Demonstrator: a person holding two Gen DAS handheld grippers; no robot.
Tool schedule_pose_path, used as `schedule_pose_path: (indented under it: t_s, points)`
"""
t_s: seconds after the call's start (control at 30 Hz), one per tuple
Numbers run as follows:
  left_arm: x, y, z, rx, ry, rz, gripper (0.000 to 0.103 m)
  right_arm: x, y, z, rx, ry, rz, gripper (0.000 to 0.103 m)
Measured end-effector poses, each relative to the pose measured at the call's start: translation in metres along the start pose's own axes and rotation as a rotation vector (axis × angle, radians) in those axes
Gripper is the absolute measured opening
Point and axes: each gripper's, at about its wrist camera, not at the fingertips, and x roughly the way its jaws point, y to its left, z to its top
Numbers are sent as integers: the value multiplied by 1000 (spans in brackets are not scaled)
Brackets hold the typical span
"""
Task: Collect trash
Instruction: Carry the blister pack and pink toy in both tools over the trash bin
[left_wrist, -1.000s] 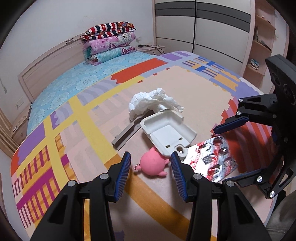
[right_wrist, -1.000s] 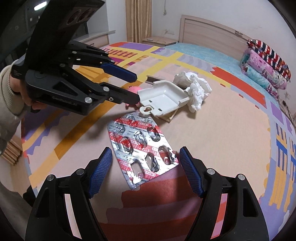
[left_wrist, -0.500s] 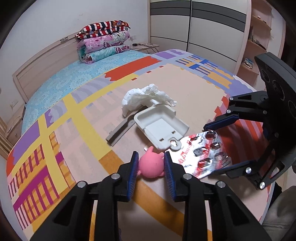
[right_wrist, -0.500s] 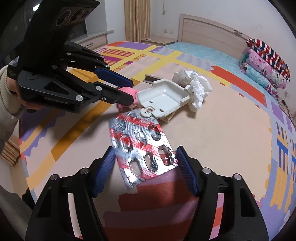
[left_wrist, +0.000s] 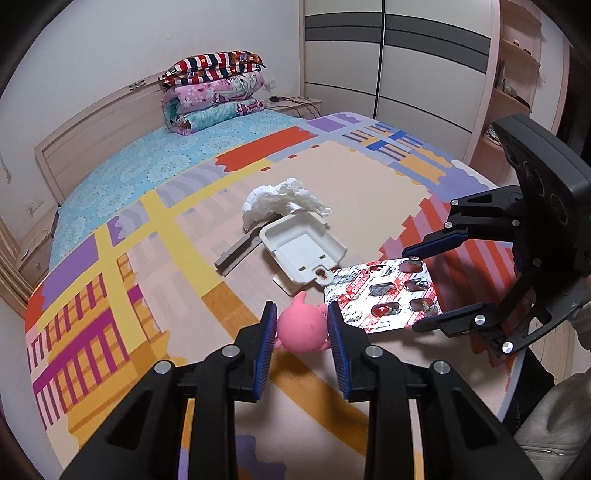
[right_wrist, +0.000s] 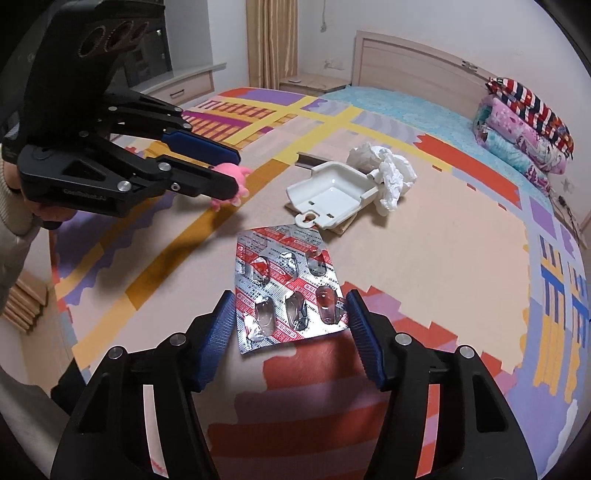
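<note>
Lying empty on the bed (left_wrist: 177, 206), a white plastic tray (left_wrist: 303, 254) touches crumpled tissue (left_wrist: 280, 199) behind. Left hand-held gripper (left_wrist: 301, 328) is clamped on a pink toy (left_wrist: 301, 330); right hand-held gripper (right_wrist: 290, 321), jaws just closing, pinches a blister pack (right_wrist: 288, 288) nearby.

blister pack (right_wrist: 288, 291) print: too small to read
grey bar (left_wrist: 240, 251): far end hidden under white tray (left_wrist: 303, 251)
wardrobe (left_wrist: 388, 55): top cut off

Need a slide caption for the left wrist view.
Left gripper shut on pink toy; right gripper closing around blister pack.
</note>
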Motion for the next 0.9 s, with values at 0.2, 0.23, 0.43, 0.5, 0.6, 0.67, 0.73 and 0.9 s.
schedule_pose_path:
  t_s: [0.2, 0.23, 0.43, 0.5, 0.6, 0.67, 0.73, 0.9]
  points:
    - [-17, -9, -4, 0, -17, 9, 28, -12, 7, -2, 1, -16, -6, 60]
    - [-19, -11, -4, 1, -20, 10, 28, -15, 8, -2, 0, -20, -6, 60]
    - [-38, -25, -7, 7, -42, 15, 28, -33, 19, -4, -10, -47, -13, 61]
    - [-46, -31, -9, 9, -51, 18, 28, -40, 23, -5, -14, -56, -16, 60]
    - [-54, -40, -10, 12, -62, 19, 28, -52, 28, -9, -19, -69, -22, 60]
    - [-61, -47, -12, 15, -70, 20, 28, -59, 31, -12, -20, -76, -26, 60]
    - [-68, -54, -15, 17, -76, 21, 28, -67, 35, -16, -22, -84, -31, 60]
    - [-82, -70, -22, 20, -89, 24, 28, -86, 46, -26, -28, -102, -40, 60]
